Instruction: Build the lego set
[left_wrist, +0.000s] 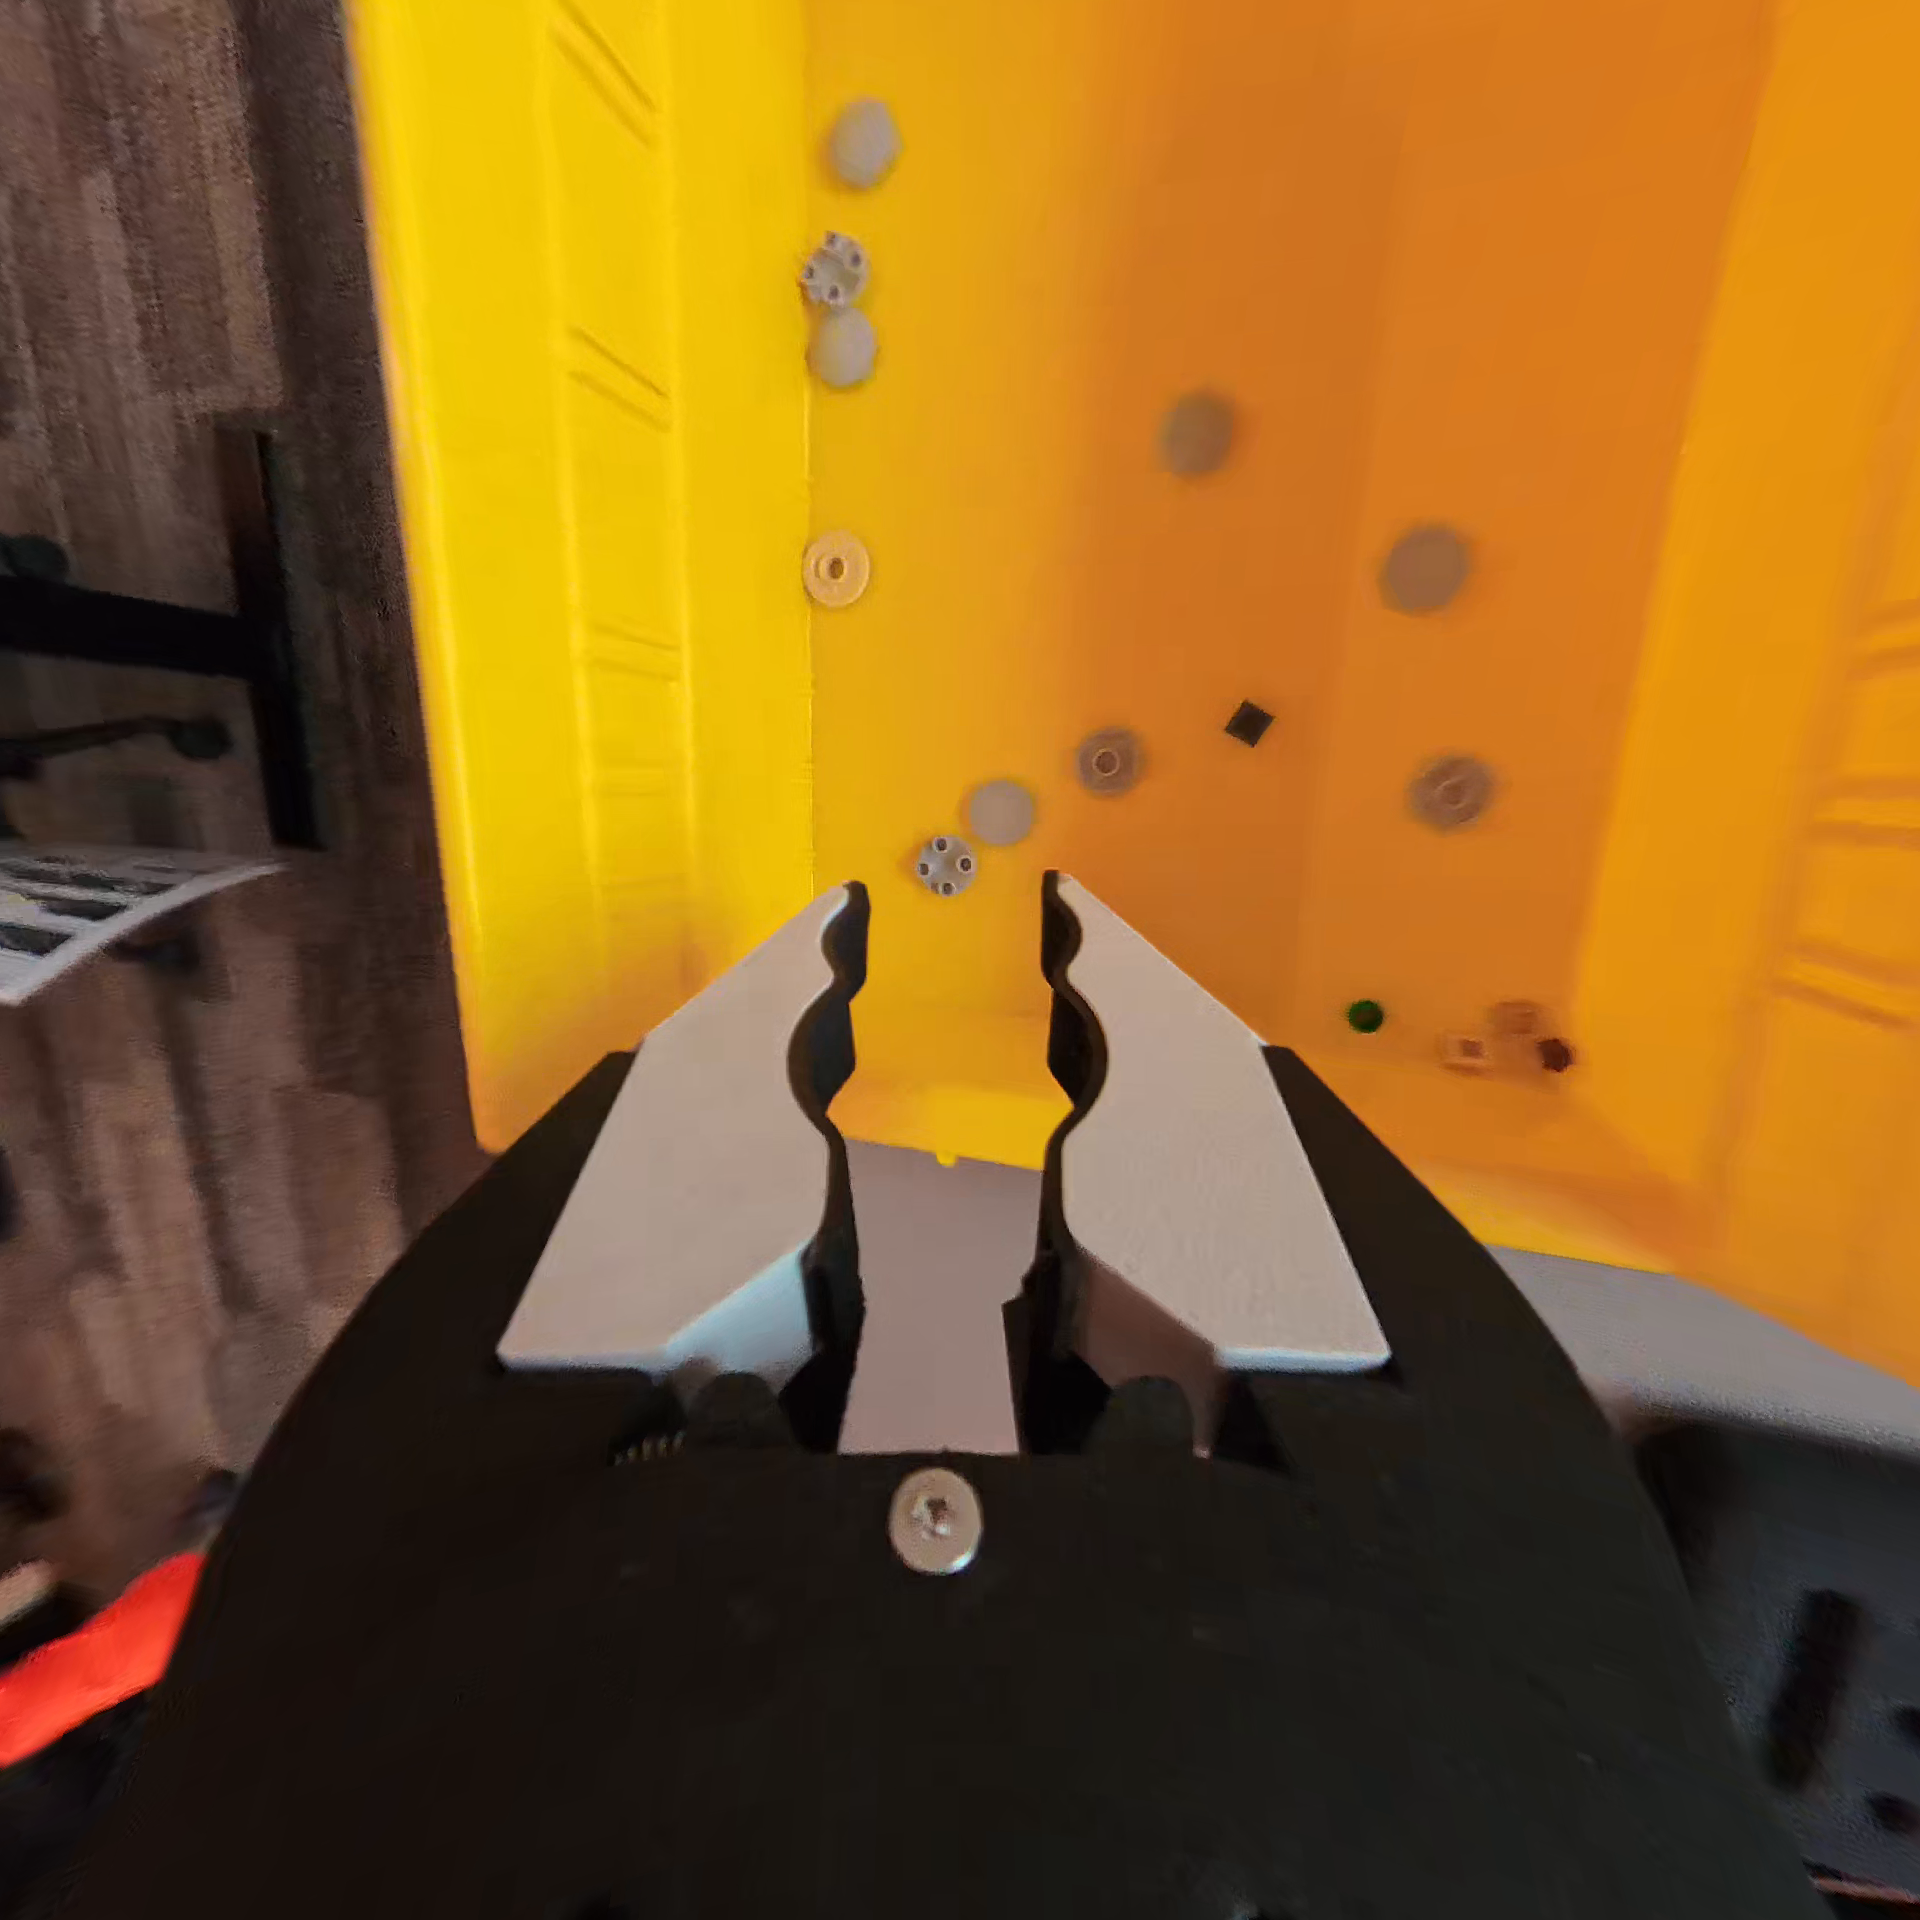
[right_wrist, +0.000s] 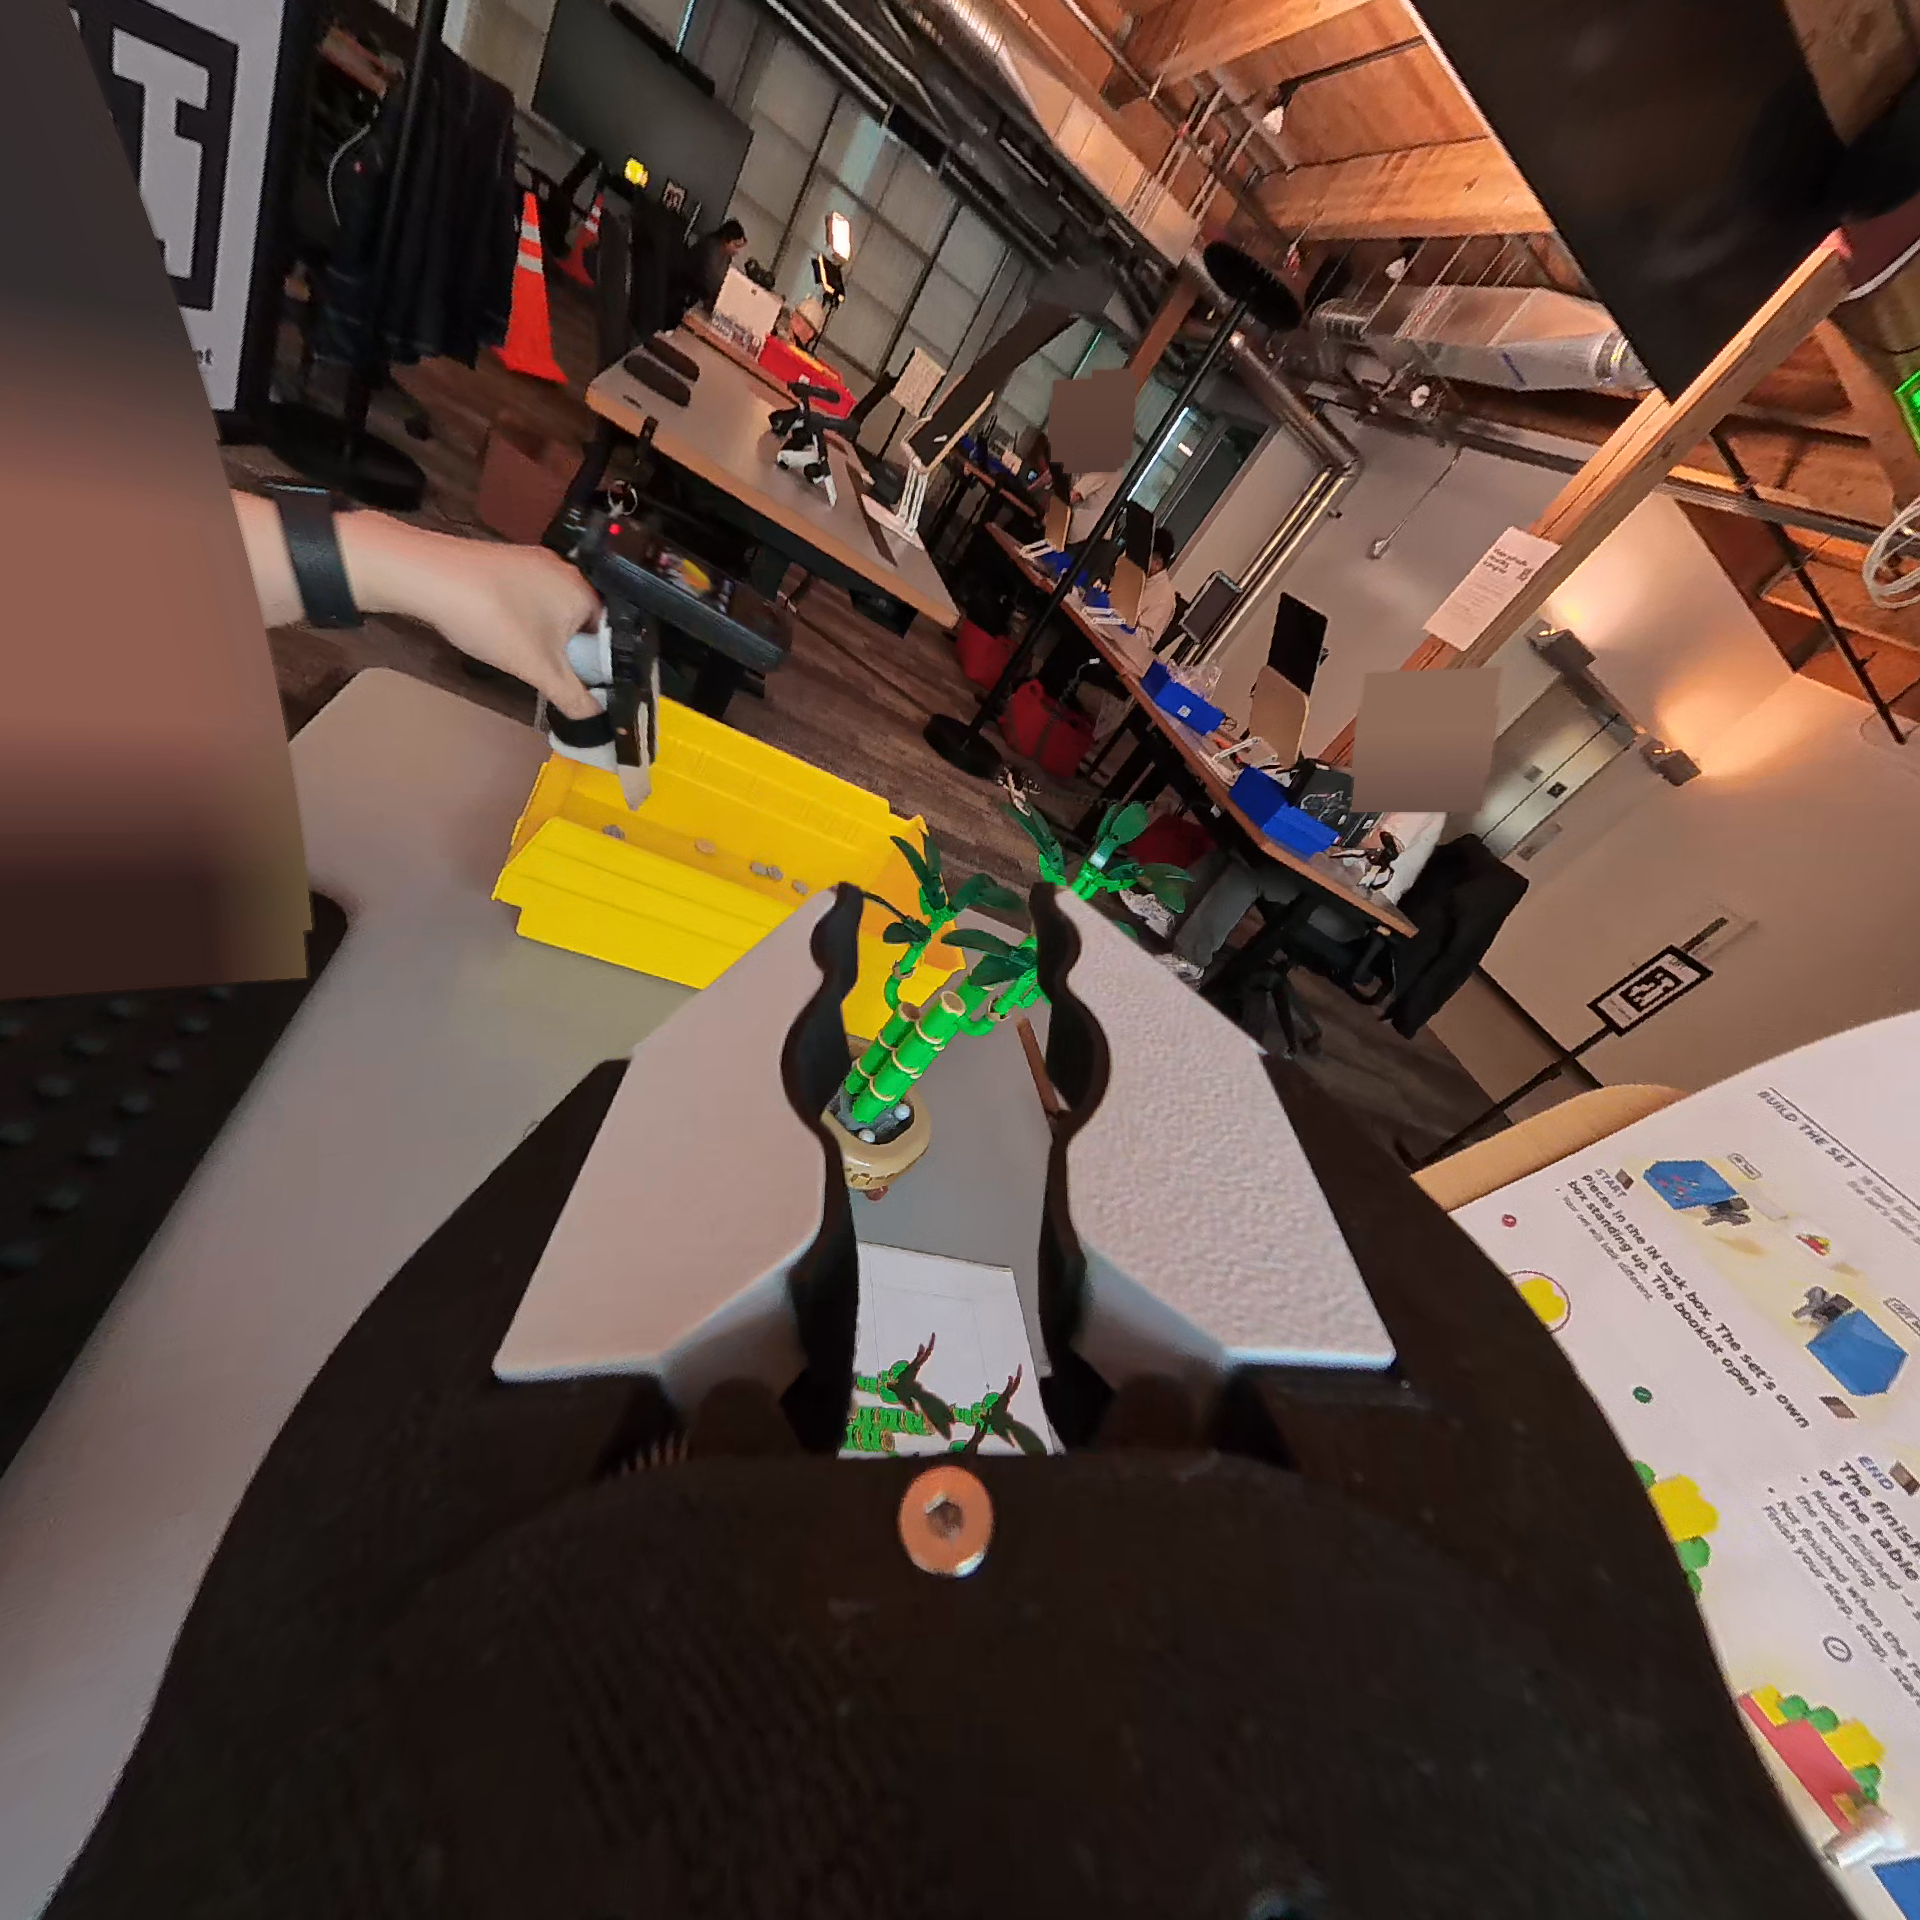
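Observation:
A yellow bin holds several loose small round grey and tan pieces, such as a grey studded one, plus a small black square piece and a green dot piece. My left gripper is open and empty above the bin's near part. In the right wrist view it hangs over the bin, held by a hand. My right gripper is open and empty, level with the green bamboo model, which stands on a tan round base on the grey table beyond its fingers.
An instruction booklet lies under my right gripper. A printed sheet lies at the right. A black studded mat lies at the left. Other tables and seated people are far behind. Dark floor and a paper show left of the bin.

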